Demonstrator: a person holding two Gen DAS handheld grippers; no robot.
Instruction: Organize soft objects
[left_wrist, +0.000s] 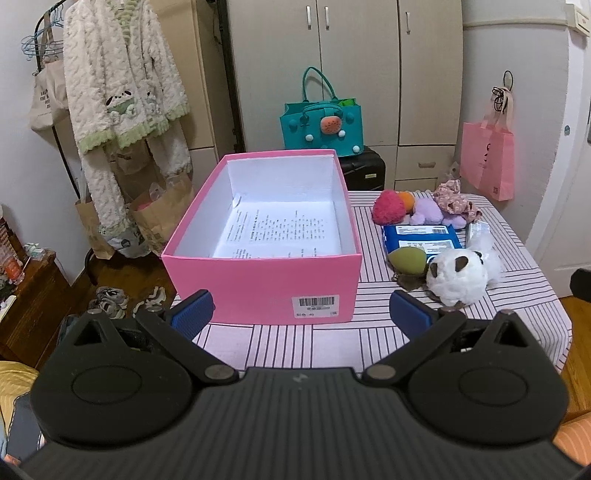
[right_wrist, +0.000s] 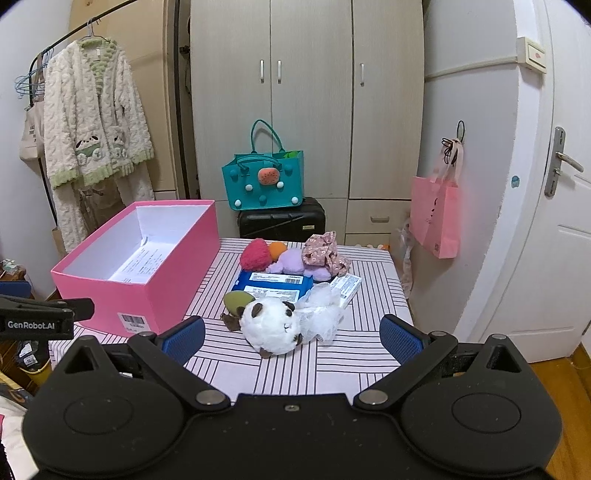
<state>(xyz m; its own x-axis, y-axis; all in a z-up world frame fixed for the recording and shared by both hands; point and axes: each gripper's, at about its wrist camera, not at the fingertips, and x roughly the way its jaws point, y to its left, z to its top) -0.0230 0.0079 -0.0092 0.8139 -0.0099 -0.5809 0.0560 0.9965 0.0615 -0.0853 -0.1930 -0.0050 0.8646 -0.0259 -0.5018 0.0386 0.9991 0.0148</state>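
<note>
An open pink box (left_wrist: 264, 280) (right_wrist: 147, 284) with a printed sheet inside stands on the left of the striped table (left_wrist: 295, 343). Right of it lie soft things: a white panda plush (left_wrist: 458, 275) (right_wrist: 273, 326), a green pouch (left_wrist: 408, 260) (right_wrist: 238, 301), a red fluffy ball (left_wrist: 388, 206) (right_wrist: 255, 254), a purple plush (left_wrist: 428, 212) (right_wrist: 293, 262) and a floral cloth (left_wrist: 454, 199) (right_wrist: 323, 253). My left gripper (left_wrist: 301, 314) is open and empty in front of the box. My right gripper (right_wrist: 291, 336) is open and empty just before the panda.
A blue wipes pack (left_wrist: 421, 238) (right_wrist: 275, 286) and a white packet (right_wrist: 345, 288) lie among the toys. A teal bag (right_wrist: 264, 181) on a black suitcase, a wardrobe, a pink bag (right_wrist: 436, 214) and hanging pyjamas (left_wrist: 122, 96) stand behind the table.
</note>
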